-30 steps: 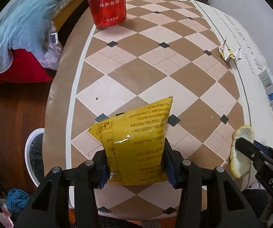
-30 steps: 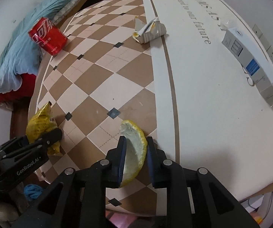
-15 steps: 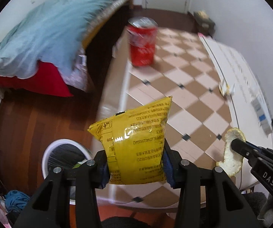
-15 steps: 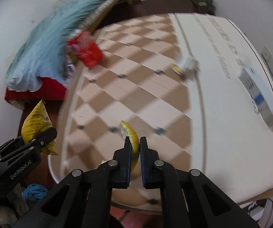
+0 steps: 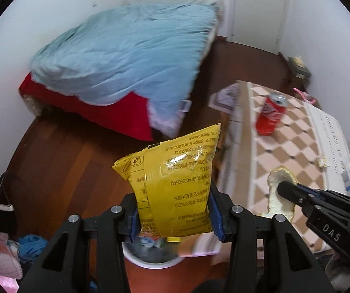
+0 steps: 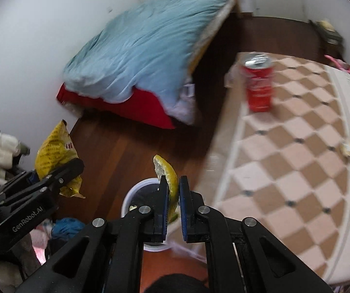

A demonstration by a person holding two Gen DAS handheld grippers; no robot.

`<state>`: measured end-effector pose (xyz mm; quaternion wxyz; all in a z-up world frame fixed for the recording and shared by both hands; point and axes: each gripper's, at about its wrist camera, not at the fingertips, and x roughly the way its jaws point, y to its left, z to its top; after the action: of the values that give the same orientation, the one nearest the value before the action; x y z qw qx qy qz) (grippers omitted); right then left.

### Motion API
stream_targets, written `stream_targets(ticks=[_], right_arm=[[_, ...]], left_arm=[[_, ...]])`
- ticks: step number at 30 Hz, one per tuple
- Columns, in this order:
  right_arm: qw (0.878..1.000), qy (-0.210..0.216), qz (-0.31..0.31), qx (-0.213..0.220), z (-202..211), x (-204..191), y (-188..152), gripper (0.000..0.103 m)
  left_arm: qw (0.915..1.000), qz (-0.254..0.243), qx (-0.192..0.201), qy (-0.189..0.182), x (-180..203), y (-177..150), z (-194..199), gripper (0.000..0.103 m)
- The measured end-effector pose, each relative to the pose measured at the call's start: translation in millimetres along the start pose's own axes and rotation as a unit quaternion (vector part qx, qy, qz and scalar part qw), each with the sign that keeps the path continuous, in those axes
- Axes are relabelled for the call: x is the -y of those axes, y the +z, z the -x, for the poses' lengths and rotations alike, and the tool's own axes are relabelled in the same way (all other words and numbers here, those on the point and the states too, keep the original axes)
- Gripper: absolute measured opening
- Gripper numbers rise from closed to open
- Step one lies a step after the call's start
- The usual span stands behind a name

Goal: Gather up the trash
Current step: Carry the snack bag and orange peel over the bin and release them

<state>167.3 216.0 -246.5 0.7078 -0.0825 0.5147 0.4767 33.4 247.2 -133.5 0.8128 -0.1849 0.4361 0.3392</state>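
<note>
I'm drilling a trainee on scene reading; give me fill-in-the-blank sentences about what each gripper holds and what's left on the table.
1. The left gripper clamps a ____ snack bag.
2. The right gripper pinches a piece of citrus ____.
3. The red can stands upright on the ____.

Missing: yellow; peel; table

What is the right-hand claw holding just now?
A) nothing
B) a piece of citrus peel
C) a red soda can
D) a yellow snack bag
B: the right gripper is shut on the citrus peel, above the white bin.
</note>
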Motion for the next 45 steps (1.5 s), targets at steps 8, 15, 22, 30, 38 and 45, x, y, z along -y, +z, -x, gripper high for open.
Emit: stream_targets(ticks=[8, 15, 22, 30, 38, 45], right_arm=[[0.995, -0.003, 0.016, -0.103, -109.0, -34.8, -26.9, 0.008], [0.983, -0.030, 0.033, -0.180, -185.6, -43.0, -55.5, 0.008], [0.977, -0.038, 0.048, -0.206, -214.8, -49.0, -64.0, 0.008], [0.973, -0.040, 0.053, -0.219, -223.1, -52.0, -62.8, 0.014], [0.973, -0.065, 0.085, -0.203, -202.0, -68.3, -63.1, 0.084], [0.971, -0.097, 0.114, -0.186, -172.3, -85.7, -69.8, 0.101]], left_arm=[[0.9940, 0.044, -0.096, 0.028, -70.8, -45.2, -85.5, 0.041], [0.9809, 0.069, -0.180, 0.025, -98.8, -81.1, -159.8, 0.042], [0.9722, 0.096, -0.213, 0.002, -110.2, -94.8, -181.9, 0.045], [0.9712, 0.114, -0.209, -0.004, -121.9, -93.5, -173.6, 0.054], [0.9784, 0.113, -0.167, 0.045, -138.0, -89.4, -134.8, 0.098], [0.9806, 0.116, -0.142, 0.069, -146.5, -95.7, -97.4, 0.098]])
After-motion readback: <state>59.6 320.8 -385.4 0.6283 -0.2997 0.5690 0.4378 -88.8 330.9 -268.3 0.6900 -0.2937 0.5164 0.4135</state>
